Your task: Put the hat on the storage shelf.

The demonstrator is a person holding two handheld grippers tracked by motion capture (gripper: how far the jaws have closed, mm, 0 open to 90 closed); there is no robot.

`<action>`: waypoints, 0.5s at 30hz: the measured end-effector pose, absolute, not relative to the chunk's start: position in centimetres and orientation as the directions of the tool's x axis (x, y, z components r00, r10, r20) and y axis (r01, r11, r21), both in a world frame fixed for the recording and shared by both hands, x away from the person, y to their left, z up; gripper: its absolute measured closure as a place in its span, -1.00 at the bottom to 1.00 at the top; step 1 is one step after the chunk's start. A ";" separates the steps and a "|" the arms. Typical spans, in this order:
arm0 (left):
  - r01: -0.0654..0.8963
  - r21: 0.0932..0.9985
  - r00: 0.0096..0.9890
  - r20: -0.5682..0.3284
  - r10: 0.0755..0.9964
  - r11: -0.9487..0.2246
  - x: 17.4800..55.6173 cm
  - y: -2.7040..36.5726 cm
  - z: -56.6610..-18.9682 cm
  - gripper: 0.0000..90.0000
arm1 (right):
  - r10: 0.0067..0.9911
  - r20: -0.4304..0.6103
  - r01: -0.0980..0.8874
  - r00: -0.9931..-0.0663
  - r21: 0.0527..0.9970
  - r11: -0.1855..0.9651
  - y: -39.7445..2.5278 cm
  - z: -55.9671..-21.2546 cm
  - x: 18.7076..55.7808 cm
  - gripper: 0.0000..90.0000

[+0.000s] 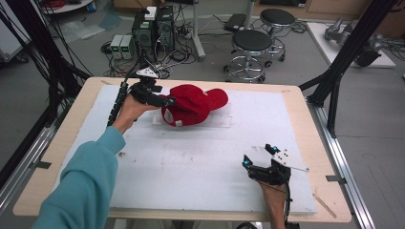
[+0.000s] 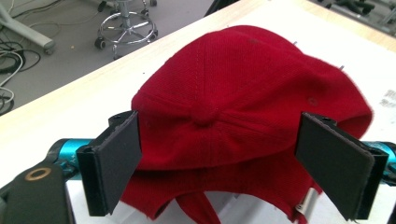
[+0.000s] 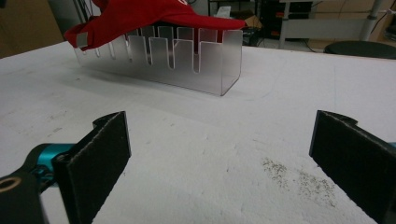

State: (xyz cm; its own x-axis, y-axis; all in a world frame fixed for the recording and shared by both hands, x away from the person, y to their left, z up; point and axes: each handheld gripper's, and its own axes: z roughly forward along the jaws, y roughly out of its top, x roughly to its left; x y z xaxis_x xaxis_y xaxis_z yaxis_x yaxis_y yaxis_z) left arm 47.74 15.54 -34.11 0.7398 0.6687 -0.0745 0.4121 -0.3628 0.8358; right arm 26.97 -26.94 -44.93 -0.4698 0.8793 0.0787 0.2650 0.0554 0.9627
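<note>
Left tongs (image 1: 168,101) are spread wide, flat black foam-looking pads on teal arms sitting either side of the back of the red cap (image 1: 193,105) without pinching it, at least as far as the left gripper view shows. Right tongs (image 1: 260,160) are released too, jaws apart over bare table near the front right, well away from the cap.

The cap is a soft woven cotton-type baseball cap, six stitched panels meeting at a fabric button (image 2: 204,113) on top, small sewn eyelets, curved brim pointing away from the left hand. At the back there's a fabric strap and a little silver metal clasp (image 2: 306,201). No logo or writing readable on it from these angles.

It's resting on top of a clear plastic rack (image 3: 187,60), a see-through box shape with tall rectangular slots cut into its wall like a comb. That sits toward the far middle of the table.

The table (image 1: 305,138) has a pale wood edge with a white, slightly rough mat (image 1: 200,162) covering most of it; in the right gripper view there's a patch of dark specks (image 3: 299,179) on the mat. Teal sleeve (image 1: 86,186) on the left arm
</note>
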 end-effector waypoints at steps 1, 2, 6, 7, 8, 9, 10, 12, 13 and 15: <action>0.404 0.833 0.743 -0.059 0.666 -0.378 47.8 15.4 -34.3 -0.66 | 0.879 0.079 0.265 -0.470 0.963 0.055 -26.9 -44.9 27.0 -0.91; 0.396 0.830 0.748 -0.044 0.663 -0.392 48.0 15.3 -34.5 -0.66 | 0.879 0.079 0.265 -0.470 0.963 0.055 -26.9 -44.9 27.0 -0.91; 0.418 0.828 0.743 -0.075 0.665 -0.374 48.5 14.9 -35.3 -0.66 | 0.879 0.085 0.268 -0.469 0.962 0.050 -26.9 -44.9 27.0 -0.91; 0.429 0.824 0.741 -0.086 0.666 -0.371 48.6 14.9 -35.4 -0.66 | 0.879 0.085 0.268 -0.469 0.962 0.050 -26.9 -44.9 27.0 -0.91; 0.436 0.821 0.740 -0.095 0.666 -0.368 48.7 14.8 -35.6 -0.66 | 0.879 0.084 0.268 -0.469 0.962 0.051 -26.9 -44.9 27.0 -0.91; 0.440 0.818 0.741 -0.097 0.665 -0.370 48.8 14.8 -35.8 -0.66 | 0.879 0.083 0.267 -0.469 0.962 0.051 -27.0 -44.9 27.0 -0.91; 0.444 0.816 0.740 -0.103 0.665 -0.369 48.9 14.7 -35.9 -0.66 | 0.879 0.084 0.268 -0.469 0.962 0.051 -26.9 -44.9 27.0 -0.91; 0.456 0.814 0.736 -0.118 0.666 -0.360 49.0 14.7 -36.1 -0.65 | 0.879 0.086 0.269 -0.468 0.962 0.049 -26.9 -44.9 27.0 -0.91; 0.463 0.812 0.734 -0.127 0.667 -0.355 49.1 14.7 -36.2 -0.63 | 0.880 0.085 0.269 -0.468 0.962 0.051 -26.9 -44.9 27.0 -0.91; 0.474 0.809 0.732 -0.142 0.667 -0.348 49.3 14.6 -36.4 -0.61 | 0.880 0.085 0.268 -0.468 0.962 0.050 -26.9 -44.9 27.0 -0.91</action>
State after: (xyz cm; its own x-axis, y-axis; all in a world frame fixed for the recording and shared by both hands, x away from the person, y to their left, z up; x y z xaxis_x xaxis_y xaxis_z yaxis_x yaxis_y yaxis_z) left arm 49.25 14.63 -36.36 0.7317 0.6667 -0.1417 0.4736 -0.3477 0.8092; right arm 26.97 -26.95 -44.93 -0.4682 0.8796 0.0845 0.2682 0.0503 0.9620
